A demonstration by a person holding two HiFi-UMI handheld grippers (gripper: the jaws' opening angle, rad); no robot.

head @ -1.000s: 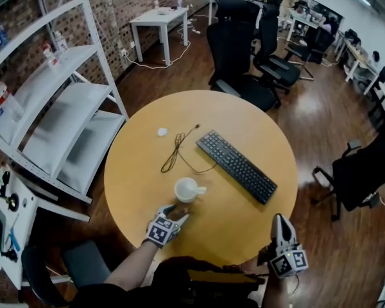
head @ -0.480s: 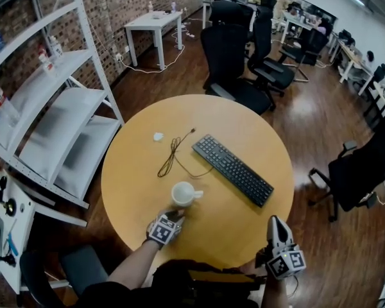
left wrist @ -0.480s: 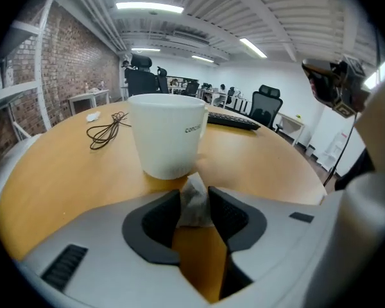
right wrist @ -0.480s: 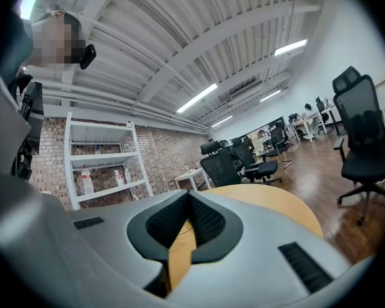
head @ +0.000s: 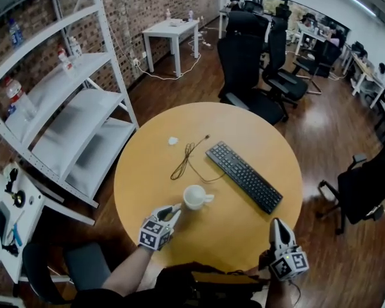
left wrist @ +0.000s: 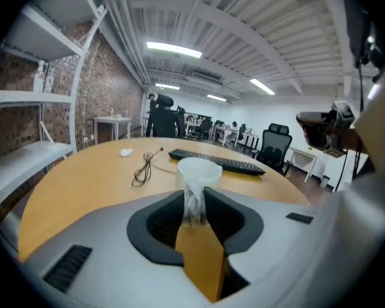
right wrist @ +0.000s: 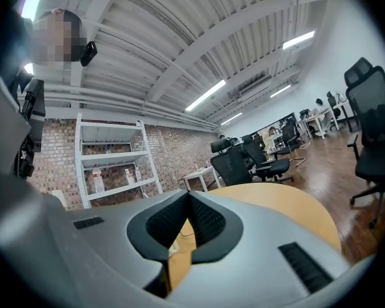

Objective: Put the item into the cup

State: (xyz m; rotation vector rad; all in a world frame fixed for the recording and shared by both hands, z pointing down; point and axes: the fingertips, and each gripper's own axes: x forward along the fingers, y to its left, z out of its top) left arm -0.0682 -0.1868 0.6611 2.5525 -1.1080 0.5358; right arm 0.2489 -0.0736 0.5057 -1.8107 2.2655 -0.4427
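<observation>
Head view: the cup [head: 194, 197] is set mid-frame on the round table [head: 147, 178], with the keyboard [head: 250, 176] at its right and the cable [head: 186, 162] and white item [head: 172, 140] above, while the left gripper [head: 172, 211], jaws closing empty, is aimed at it from lower left and the right gripper [head: 278, 227] is held clenched at lower right.

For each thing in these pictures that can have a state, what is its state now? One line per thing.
cup: upright on the table, unheld, nothing seen inside.
small white item: lying on the table, apart from the cup.
left tongs: closing, narrow gap, nothing between, just short of the cup.
right tongs: shut, empty.
cable: lying loose, looped.
keyboard: flat, untouched.
</observation>
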